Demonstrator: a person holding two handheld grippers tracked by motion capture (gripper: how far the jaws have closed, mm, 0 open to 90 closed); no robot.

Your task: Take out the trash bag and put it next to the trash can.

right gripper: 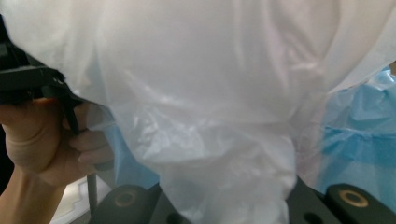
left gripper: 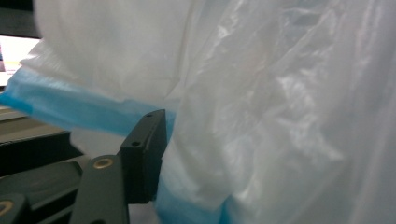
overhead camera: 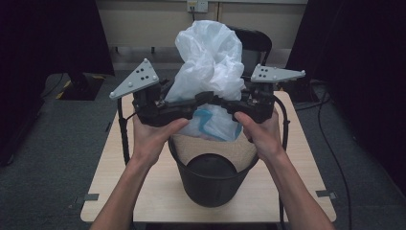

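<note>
Bag (overhead camera: 210, 52) white plastic, blue-edged, bunched between both grippers above black bin (overhead camera: 213, 177). Right gripper (right gripper: 229, 205) jaws clamped on film. Left gripper (left gripper: 154, 154) part open, film just beside its finger, grip uncertain. Step: lining bin. Next: lower, spread mouth over rim.

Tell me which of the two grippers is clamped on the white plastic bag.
The right gripper: its jaws pinch the white plastic bag above the black bin. The left gripper stands open beside it.
</note>
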